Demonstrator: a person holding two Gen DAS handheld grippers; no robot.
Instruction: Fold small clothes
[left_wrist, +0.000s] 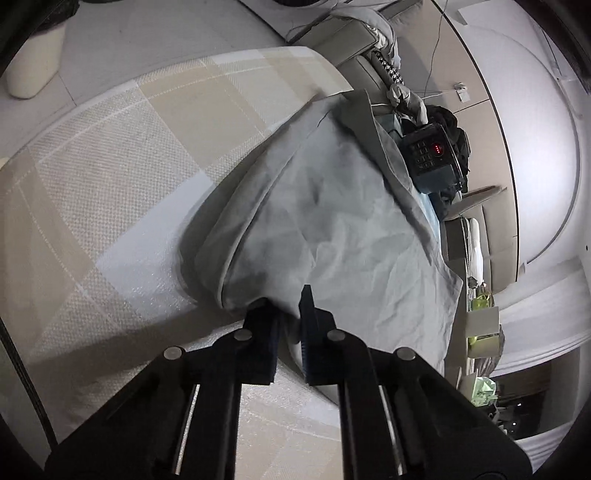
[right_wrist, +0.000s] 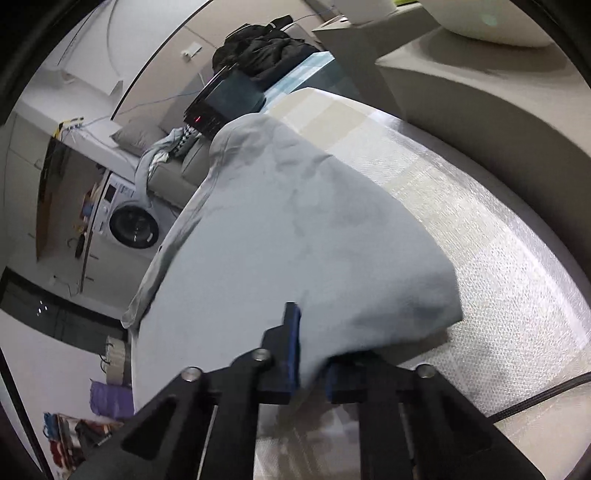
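- Lying crumpled on the checked surface (left_wrist: 110, 155), a pale grey-blue garment (left_wrist: 332, 221) is seen, seamed along one edge.
- Its near hem is clamped by the left gripper (left_wrist: 290, 317) and the right gripper (right_wrist: 314, 354).

Open checked tablecloth (left_wrist: 110, 177) left of the grey garment (left_wrist: 332, 221) and bare cloth on its right in the right wrist view. Blocked at the far edge by a dark keypad box (left_wrist: 432, 155) and black clothing (right_wrist: 262, 55).
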